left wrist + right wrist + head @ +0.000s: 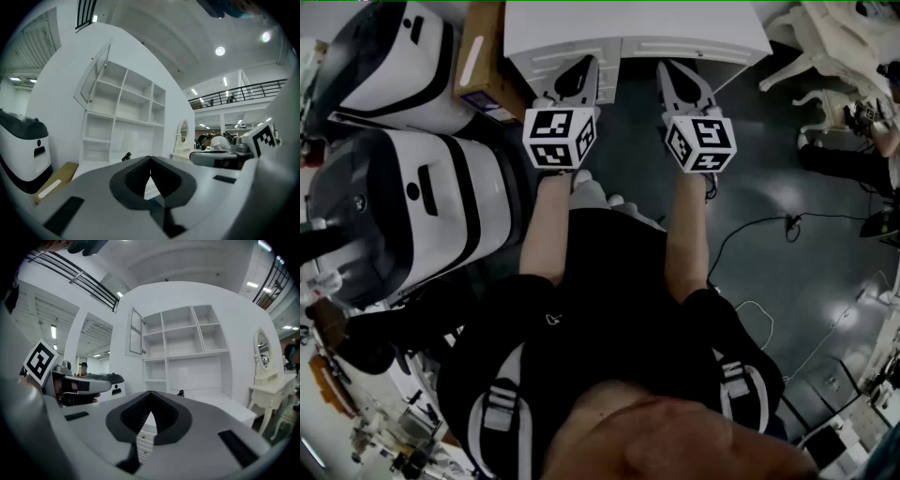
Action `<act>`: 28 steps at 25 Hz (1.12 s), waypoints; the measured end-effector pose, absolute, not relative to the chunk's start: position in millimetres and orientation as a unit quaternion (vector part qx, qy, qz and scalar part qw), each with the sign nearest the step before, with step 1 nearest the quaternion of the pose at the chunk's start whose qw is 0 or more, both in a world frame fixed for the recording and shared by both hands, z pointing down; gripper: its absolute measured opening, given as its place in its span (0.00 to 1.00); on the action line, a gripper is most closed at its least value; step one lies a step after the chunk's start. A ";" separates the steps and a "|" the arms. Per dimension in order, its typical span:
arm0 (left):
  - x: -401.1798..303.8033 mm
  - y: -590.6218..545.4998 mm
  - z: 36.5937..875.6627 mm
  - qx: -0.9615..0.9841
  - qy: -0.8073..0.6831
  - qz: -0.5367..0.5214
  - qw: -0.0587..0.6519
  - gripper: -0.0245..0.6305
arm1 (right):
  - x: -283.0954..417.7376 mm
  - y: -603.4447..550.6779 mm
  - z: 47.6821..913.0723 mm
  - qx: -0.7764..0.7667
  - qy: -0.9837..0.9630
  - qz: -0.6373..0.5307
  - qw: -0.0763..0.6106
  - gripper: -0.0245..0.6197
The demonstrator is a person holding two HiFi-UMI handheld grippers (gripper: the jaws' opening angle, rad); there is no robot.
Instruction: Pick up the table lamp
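Left tool (150, 161) and right tool (151, 394) closed, empty; lamp (181, 393) well ahead on desk (224, 407)

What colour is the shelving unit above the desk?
The shelving unit is white, shown best in the right gripper view.

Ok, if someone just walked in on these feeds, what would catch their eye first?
Probably the marker cubes on the left gripper and right gripper, held side by side, both shut and empty, pointing at the white desk. Behind it rises an open white shelf unit, with one small dark object on the desk top, too small to identify. Bulky white-and-black machines stand at the left.
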State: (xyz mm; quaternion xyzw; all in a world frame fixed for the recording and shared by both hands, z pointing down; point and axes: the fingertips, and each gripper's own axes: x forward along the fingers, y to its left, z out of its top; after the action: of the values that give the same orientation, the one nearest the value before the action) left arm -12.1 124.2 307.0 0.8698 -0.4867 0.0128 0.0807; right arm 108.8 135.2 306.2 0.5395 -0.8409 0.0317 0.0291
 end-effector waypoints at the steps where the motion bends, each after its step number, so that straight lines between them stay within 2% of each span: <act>1: -10.1 124.0 307.4 0.870 -0.486 0.014 0.081 0.05 | 109.8 135.2 306.1 0.539 -0.841 0.031 0.029 0.06; 17: 2.3 117.5 314.6 0.876 -0.474 0.020 0.089 0.05 | 129.0 123.5 314.6 0.567 -0.822 0.049 0.030 0.07; 28: -18.7 95.5 332.7 0.869 -0.481 0.032 0.110 0.05 | 110.8 94.9 333.3 0.569 -0.818 0.076 0.035 0.07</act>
State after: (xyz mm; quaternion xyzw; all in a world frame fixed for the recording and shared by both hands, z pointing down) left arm -18.7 95.5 332.7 0.8690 -0.4814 0.0319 0.1095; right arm 110.8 94.9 333.3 0.5690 -0.8180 0.0759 0.0354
